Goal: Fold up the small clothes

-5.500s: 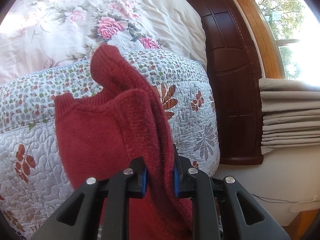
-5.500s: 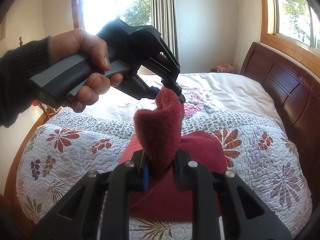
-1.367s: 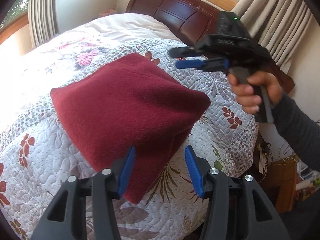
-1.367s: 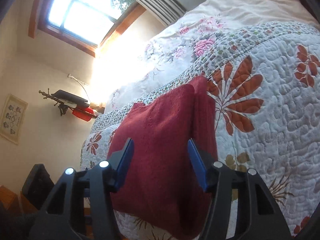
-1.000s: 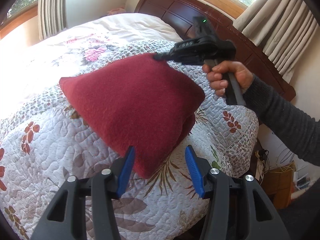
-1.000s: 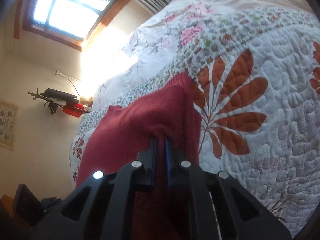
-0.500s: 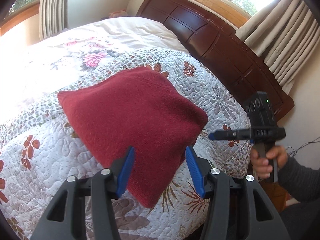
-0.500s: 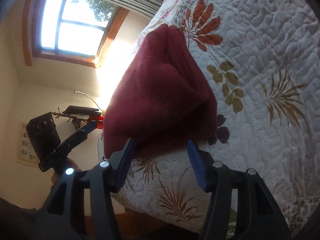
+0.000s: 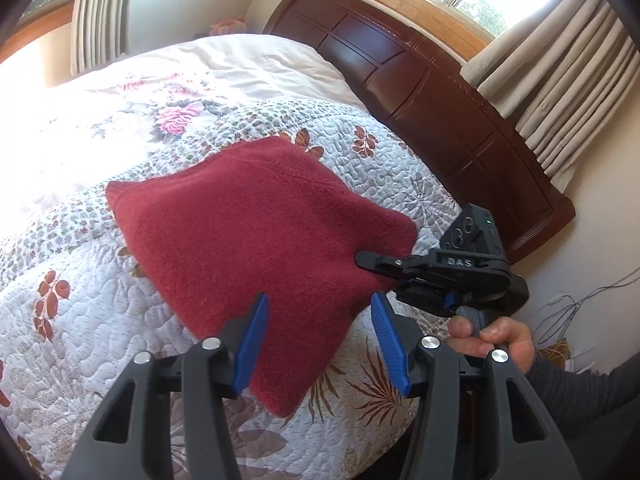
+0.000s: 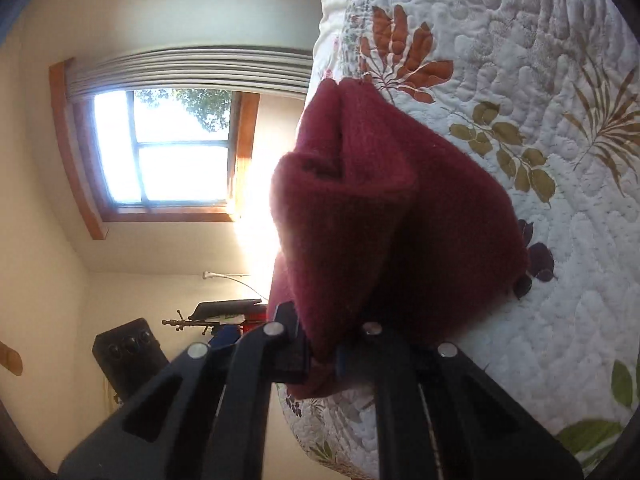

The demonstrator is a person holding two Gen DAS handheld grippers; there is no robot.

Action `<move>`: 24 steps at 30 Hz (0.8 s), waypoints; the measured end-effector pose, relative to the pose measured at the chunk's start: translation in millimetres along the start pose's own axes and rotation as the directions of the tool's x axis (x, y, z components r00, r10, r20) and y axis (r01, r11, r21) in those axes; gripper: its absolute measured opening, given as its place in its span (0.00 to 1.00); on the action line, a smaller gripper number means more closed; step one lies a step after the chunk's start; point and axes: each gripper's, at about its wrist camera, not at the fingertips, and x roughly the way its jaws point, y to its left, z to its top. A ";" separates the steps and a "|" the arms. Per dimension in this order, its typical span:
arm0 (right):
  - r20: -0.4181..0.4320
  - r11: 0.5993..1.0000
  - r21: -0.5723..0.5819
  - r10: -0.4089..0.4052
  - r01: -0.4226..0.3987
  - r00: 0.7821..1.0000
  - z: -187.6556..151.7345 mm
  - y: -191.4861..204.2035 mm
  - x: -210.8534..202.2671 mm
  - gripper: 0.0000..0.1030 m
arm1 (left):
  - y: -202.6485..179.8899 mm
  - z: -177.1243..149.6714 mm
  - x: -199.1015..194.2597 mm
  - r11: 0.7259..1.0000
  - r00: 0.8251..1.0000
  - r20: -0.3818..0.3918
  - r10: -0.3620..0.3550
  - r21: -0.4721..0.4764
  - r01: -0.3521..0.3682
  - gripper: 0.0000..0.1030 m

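The folded dark-red fleece garment point(image 9: 256, 236), lying on the white leaf-patterned quilt point(image 9: 80, 320), looks soft, light and floppy (best gripped through stacked corner layers): right gripper point(image 10: 322, 354) pinches its corner, left gripper point(image 9: 320, 340) gapes empty.

red knit garment point(image 9: 256, 232) | folded | flat on quilt, near corner lifted
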 end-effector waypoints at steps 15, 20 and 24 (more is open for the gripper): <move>0.038 0.950 -0.241 -0.195 0.198 0.980 31.7 21.8 -48.0 0.41 | -0.9 -2.8 59.6 0.998 0.996 -0.088 0.020 0.060 -0.015 0.52; -0.037 0.849 -0.472 -0.288 0.238 0.957 96.2 46.5 5.6 0.61 | -9.8 -6.5 56.1 0.998 0.997 -0.057 0.045 0.054 -0.042 0.55; -0.213 0.798 -0.571 -0.368 0.190 0.905 118.4 42.4 77.0 0.20 | -16.5 -6.2 51.2 0.997 0.997 -0.045 0.063 0.049 -0.061 0.56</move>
